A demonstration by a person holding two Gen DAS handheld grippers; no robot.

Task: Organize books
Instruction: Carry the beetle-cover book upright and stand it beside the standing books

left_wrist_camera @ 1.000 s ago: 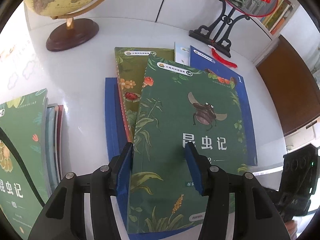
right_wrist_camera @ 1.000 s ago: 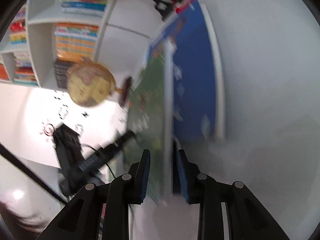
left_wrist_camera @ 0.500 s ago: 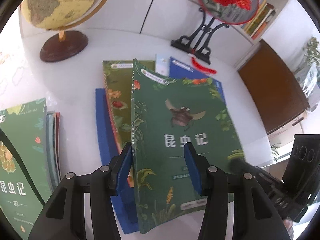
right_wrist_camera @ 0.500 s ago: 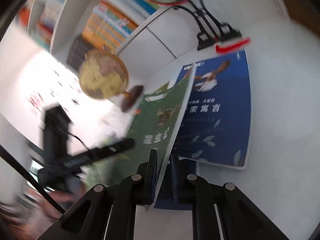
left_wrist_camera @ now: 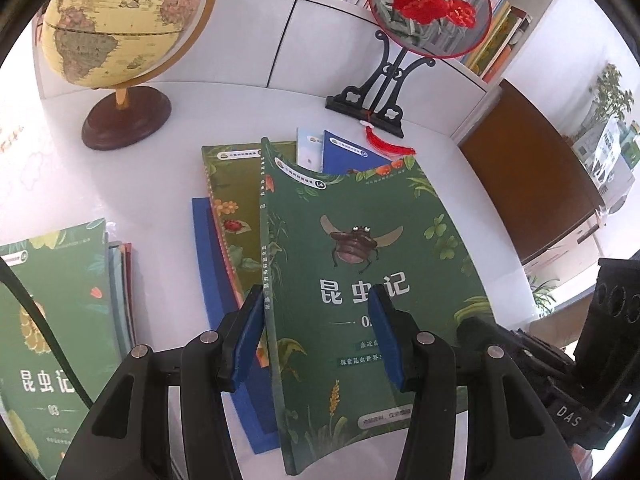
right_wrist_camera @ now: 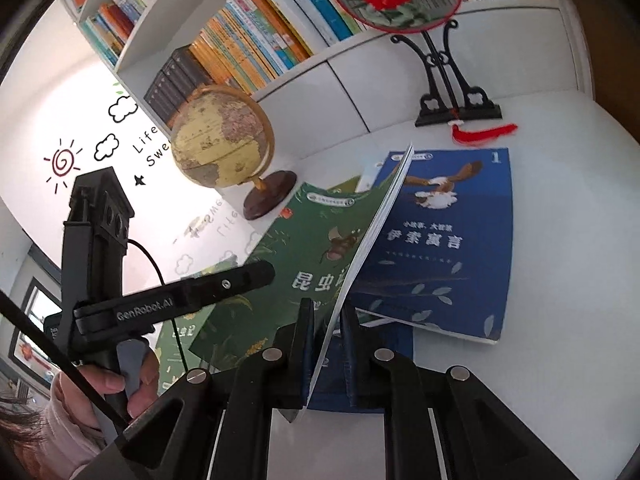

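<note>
A green insect book (left_wrist_camera: 360,240) is lifted by its right edge and hangs tilted over the other books, spine toward the left. My right gripper (right_wrist_camera: 326,344) is shut on that edge of the green insect book (right_wrist_camera: 316,248). My left gripper (left_wrist_camera: 316,340) hovers open above the cover near the spine, and its pads do not press on the book. One of its fingers (right_wrist_camera: 224,284) shows in the right wrist view. Underneath lie a blue eagle book (right_wrist_camera: 452,240), an olive ladybird book (left_wrist_camera: 228,200) and a plain blue book (left_wrist_camera: 208,264).
A stack topped by another green insect book (left_wrist_camera: 52,300) lies at the left. A globe (left_wrist_camera: 120,20) stands at the back left, and a round fan on a black stand (left_wrist_camera: 428,8) with a red tassel (left_wrist_camera: 388,144) at the back right. Shelves full of books (right_wrist_camera: 248,32) run behind.
My right gripper closed on the green book's edge, rose and rolled, lifting the book off the blue eagle book. My left gripper rose a little and stayed open.
</note>
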